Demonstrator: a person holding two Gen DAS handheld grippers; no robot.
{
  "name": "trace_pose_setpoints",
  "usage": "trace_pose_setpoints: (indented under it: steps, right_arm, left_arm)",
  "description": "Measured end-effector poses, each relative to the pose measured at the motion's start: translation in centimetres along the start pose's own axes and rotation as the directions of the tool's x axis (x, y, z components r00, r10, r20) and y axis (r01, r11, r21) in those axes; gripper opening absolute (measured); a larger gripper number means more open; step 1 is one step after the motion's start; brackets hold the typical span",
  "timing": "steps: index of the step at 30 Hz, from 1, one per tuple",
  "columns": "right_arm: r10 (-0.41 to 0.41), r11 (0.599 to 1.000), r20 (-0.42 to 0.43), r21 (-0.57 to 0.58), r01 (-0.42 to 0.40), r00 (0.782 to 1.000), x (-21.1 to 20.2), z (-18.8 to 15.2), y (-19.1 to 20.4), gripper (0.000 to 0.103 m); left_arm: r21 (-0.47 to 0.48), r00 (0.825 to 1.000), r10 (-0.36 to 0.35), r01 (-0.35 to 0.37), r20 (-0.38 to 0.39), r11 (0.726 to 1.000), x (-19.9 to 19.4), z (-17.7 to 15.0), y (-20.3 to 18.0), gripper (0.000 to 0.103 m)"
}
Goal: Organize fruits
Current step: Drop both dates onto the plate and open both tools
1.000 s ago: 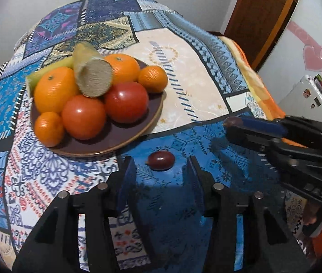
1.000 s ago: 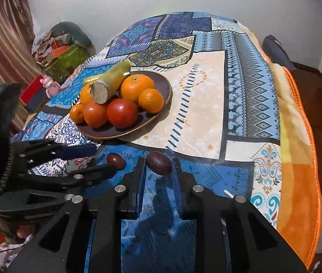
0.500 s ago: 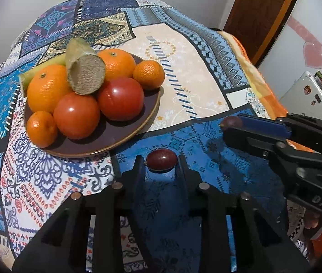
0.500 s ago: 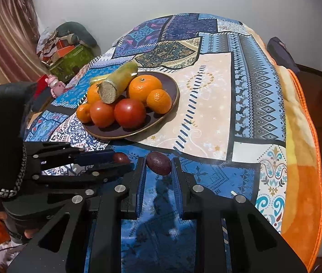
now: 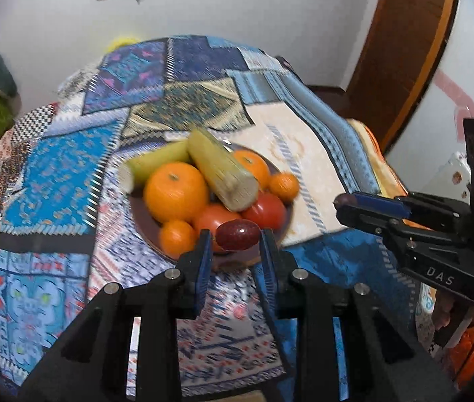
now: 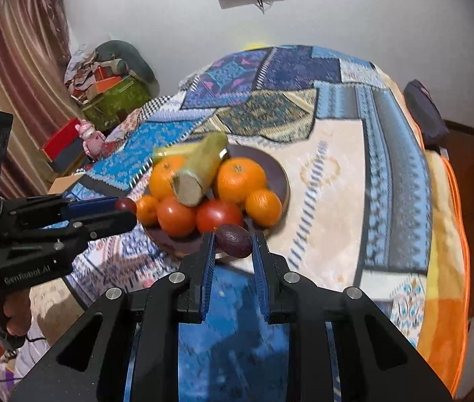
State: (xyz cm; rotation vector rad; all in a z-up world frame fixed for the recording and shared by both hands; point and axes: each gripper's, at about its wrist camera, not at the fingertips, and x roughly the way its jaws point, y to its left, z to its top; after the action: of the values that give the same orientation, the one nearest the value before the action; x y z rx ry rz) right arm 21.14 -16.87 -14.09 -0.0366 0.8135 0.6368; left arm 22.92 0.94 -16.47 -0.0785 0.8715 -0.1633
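Note:
My left gripper [image 5: 235, 244] is shut on a small dark red fruit [image 5: 238, 230] and holds it in the air in front of the brown plate [image 5: 279, 227]. My right gripper [image 6: 233, 246] is shut on a dark purple-brown fruit [image 6: 233, 239], also lifted near the plate [image 6: 275, 174]. The plate holds oranges [image 5: 175, 191], tomatoes [image 6: 218, 214] and a green sugarcane piece [image 5: 220, 174]. Each gripper shows in the other's view: the right [image 5: 339, 202] and the left [image 6: 126, 209].
A patchwork cloth [image 6: 354, 154] covers the round table. An orange blanket edge [image 6: 444, 268] runs along the right. Boxes and clutter [image 6: 109, 87] stand by the curtain at left. A wooden door [image 5: 411, 33] is at the right.
My left gripper closed on the dark red fruit. Both grippers lifted their fruits off the cloth and raised them toward the plate.

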Motion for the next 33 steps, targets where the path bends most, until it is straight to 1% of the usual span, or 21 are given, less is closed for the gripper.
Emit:
trace_pose_setpoints:
  steps: [5, 9, 16, 24, 27, 29, 31, 33]
  right_arm:
    - [0.006, 1.0, 0.005, -0.01, -0.005, 1.0, 1.4, 1.4, 0.4, 0.021]
    - [0.008, 1.0, -0.006, -0.02, -0.008, 1.0, 2.8, 2.0, 0.7, 0.021]
    - [-0.003, 1.0, -0.039, -0.011, 0.003, 0.999, 5.3, 2.4, 0.3, 0.021]
    - [0.001, 1.0, -0.067, -0.005, -0.002, 0.998, 6.5, 2.3, -0.1, 0.021]
    - [0.005, 1.0, -0.079, 0.0, -0.005, 0.997, 6.8, 2.1, -0.2, 0.022]
    - [0.016, 1.0, -0.084, 0.003, -0.015, 0.996, 7.0, 2.2, -0.3, 0.022]
    - [0.013, 1.0, -0.085, 0.003, -0.013, 0.996, 6.9, 2.2, -0.2, 0.023]
    - [0.009, 1.0, -0.078, 0.004, -0.009, 0.997, 6.6, 2.3, -0.2, 0.03]
  left_arm:
    - [-0.011, 1.0, 0.021, -0.021, 0.015, 1.0, 0.4, 1.4, 1.3, 0.029]
    - [-0.016, 0.999, 0.034, -0.034, 0.007, 0.999, 1.6, 2.2, 2.2, 0.029]
    - [-0.025, 0.999, 0.041, -0.041, -0.013, 0.999, 3.4, 2.4, 3.0, 0.029]
    - [-0.016, 0.999, 0.038, -0.038, -0.017, 0.999, 4.3, 2.5, 3.0, 0.029]
    - [-0.038, 0.998, 0.05, -0.051, -0.024, 0.998, 4.7, 2.4, 3.3, 0.029]
    - [-0.06, 0.999, 0.038, -0.04, -0.035, 0.997, 5.0, 2.4, 3.7, 0.03]
    - [-0.083, 0.999, 0.026, -0.03, -0.043, 0.996, 5.2, 2.3, 4.1, 0.032]
    - [-0.098, 0.999, 0.014, -0.018, -0.047, 0.995, 5.1, 2.2, 4.4, 0.035]
